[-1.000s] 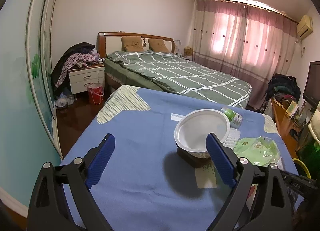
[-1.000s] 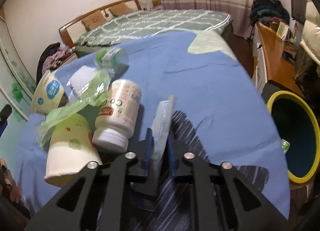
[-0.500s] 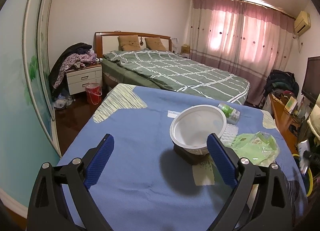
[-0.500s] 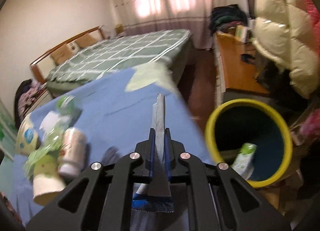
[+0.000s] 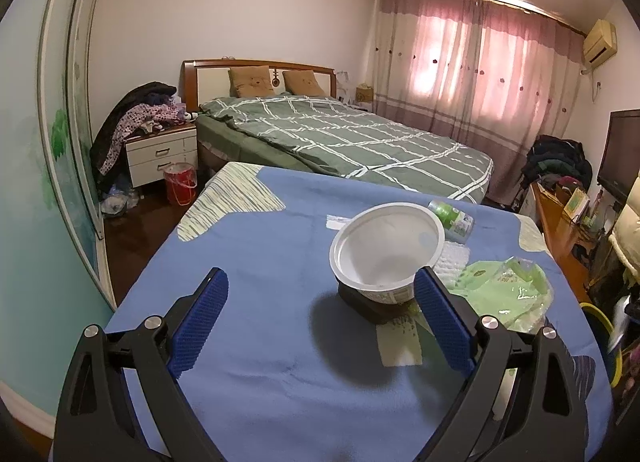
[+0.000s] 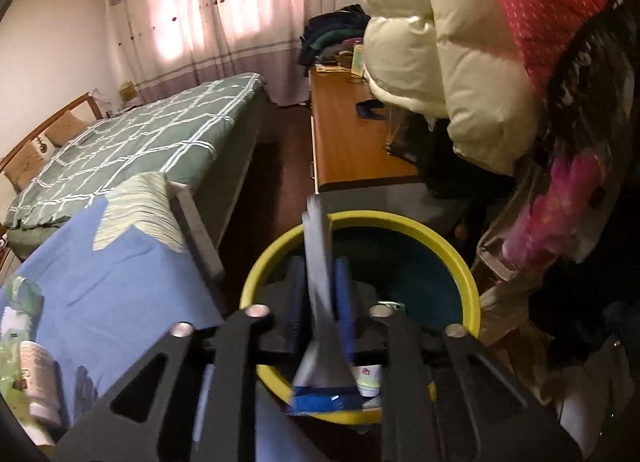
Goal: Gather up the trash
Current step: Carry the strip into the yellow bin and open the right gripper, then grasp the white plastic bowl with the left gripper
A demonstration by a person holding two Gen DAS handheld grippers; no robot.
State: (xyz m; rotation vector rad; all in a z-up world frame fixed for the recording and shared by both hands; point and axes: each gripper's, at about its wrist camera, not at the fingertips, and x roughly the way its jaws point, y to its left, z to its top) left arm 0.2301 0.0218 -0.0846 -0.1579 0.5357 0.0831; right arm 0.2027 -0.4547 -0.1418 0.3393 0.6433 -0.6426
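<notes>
Left hand-held gripper [image 5: 320,318]: jaws spread wide, nothing between the blue pads. It hangs above the tabletop [image 5: 248,262], which is covered with a blue cloth. Ahead of it, toward its right finger, a white paper bowl [image 5: 386,252] sits on a dark block. Beyond the bowl a small green-labelled bottle [image 5: 452,218] lies on its side. To the right of the bowl rests a crumpled green plastic wrapper [image 5: 508,294], near the tabletop edge.

Right hand-held gripper [image 6: 320,286]: jaws narrow and opening — a flat grey sachet [image 6: 320,282] with a blue bottom edge stands upright between the pads. Whether the pads still press on it cannot be told; the sachet is blurred. The gripper is positioned over the yellow-rimmed bin [image 6: 468,282], which stands on the floor just beside the tabletop edge. Inside the bin, a small white and green tube [image 6: 368,380] is visible — partly hidden by the sachet.
</notes>
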